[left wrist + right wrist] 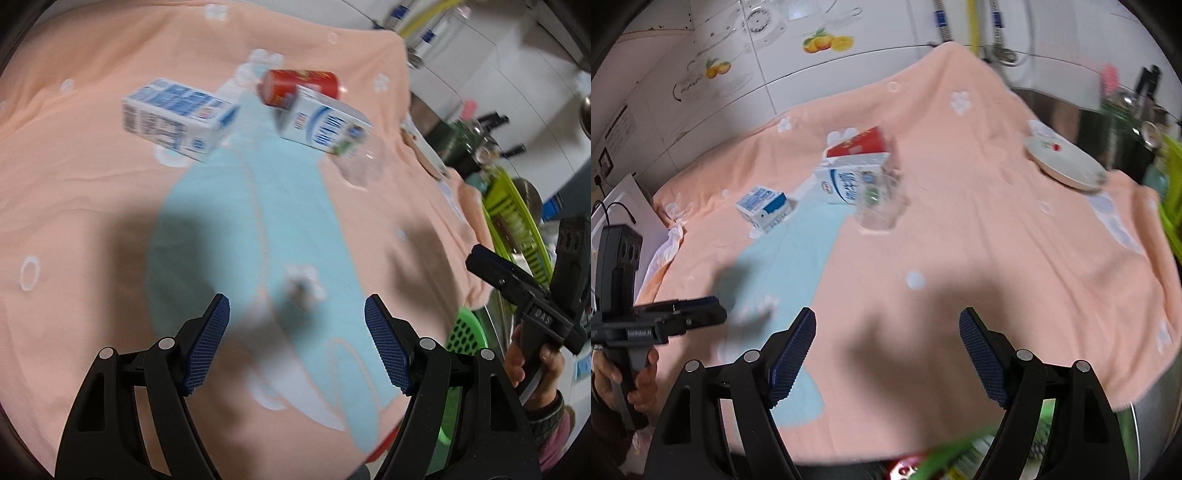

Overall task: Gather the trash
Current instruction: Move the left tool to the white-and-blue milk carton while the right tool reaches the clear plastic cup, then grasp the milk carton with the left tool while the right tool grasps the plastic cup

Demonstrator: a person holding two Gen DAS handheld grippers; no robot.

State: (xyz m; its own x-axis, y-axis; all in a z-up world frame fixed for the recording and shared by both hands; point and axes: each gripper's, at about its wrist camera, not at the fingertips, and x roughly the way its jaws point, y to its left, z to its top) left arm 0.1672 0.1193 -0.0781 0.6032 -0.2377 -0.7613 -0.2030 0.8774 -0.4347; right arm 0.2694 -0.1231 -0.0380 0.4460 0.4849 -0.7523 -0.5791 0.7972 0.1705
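I hold a two-finger claw in each hand above a table draped in a peach cloth with white flowers and a pale blue panel down its middle. My left claw hangs over the blue panel with its blue-padded fingers spread wide and nothing between them. My right claw hangs over the peach part nearer the front edge, also spread wide and gripping nothing.

The trash lies at the far side of the cloth, well away from both claws. A small blue-and-white carton rests on its side to the left, apart from the others. To its right a larger white milk carton lies tipped, and a red can lies on its side just behind it — touching or nearly so; the blur hides which. A clear plastic cup sits just in front of the larger carton, toward me.

A white plate sits near the cloth's right edge. Beyond that edge stands a lime-green basket, and a darker green perforated bin shows below the table's near corner.
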